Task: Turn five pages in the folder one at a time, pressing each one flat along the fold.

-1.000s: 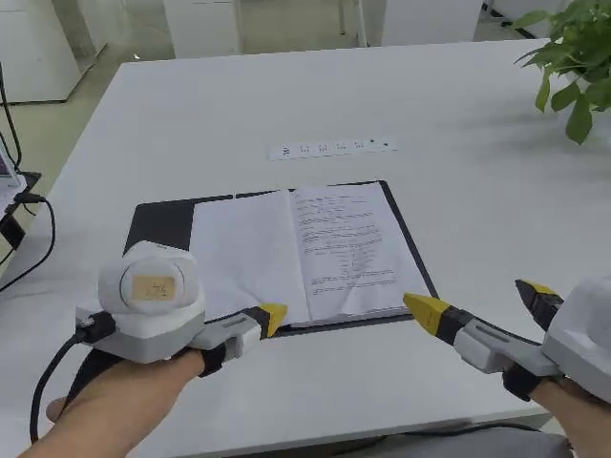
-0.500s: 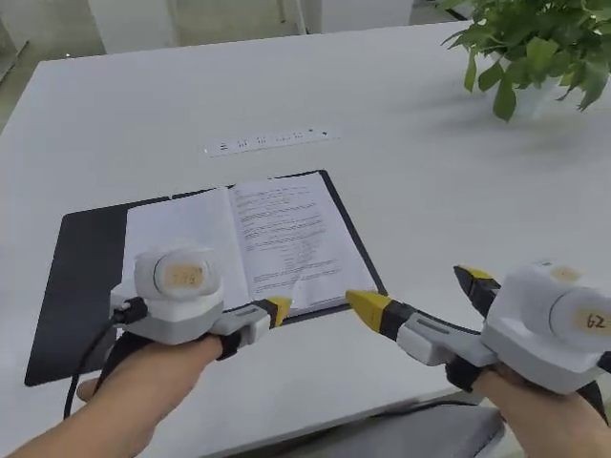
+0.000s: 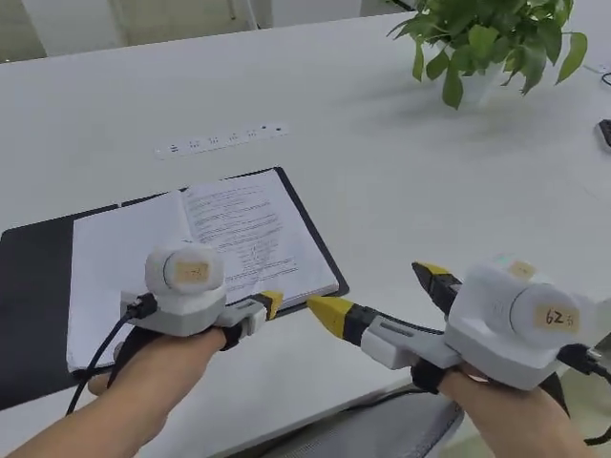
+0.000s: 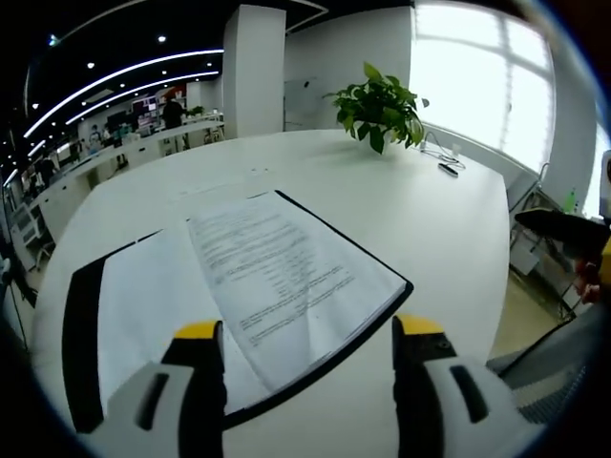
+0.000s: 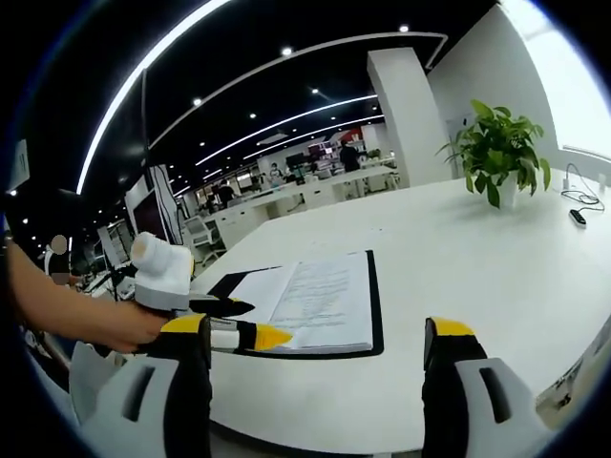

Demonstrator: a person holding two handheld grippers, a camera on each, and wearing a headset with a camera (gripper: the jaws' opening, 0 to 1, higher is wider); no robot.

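The black folder lies open on the white table, a blank page on the left and a printed page on the right. My left gripper is open at the front edge of the printed page, its jaws straddling that page's near corner in the left gripper view. My right gripper is open and holds nothing; it hovers just off the folder's front right corner. In the right gripper view its jaws frame the folder and the left gripper.
A potted green plant stands at the far right of the table. A flush power strip lies behind the folder. A small dark object rests near the right edge. The table's front edge runs just under both grippers.
The head camera has swung right, bringing the plant into view. Relative to the folder, my left gripper has shifted right, from the spine to the printed page's front edge. Both grippers stay open.
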